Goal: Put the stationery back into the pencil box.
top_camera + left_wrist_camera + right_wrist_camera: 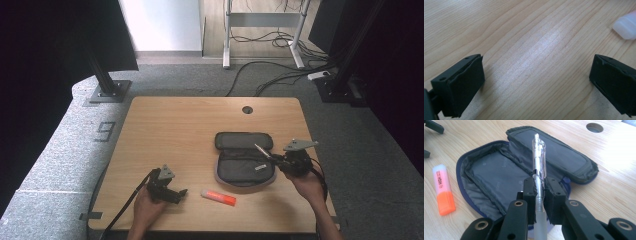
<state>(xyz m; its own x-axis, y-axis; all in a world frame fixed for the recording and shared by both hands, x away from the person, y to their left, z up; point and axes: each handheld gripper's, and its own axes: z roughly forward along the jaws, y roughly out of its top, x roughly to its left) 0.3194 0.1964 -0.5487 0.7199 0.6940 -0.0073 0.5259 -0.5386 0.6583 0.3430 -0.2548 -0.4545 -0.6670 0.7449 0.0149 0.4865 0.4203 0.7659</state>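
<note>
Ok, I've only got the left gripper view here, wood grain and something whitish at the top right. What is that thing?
Observer: The pale cap of an orange highlighter, lying flat on the table.
Operator: And the other hand?
Observer: The right hand-held gripper is shut on a clear pen.
Operator: Where's it pointing?
Observer: Toward a dark pencil case, which lies unzipped with its lid folded back flat.
</note>
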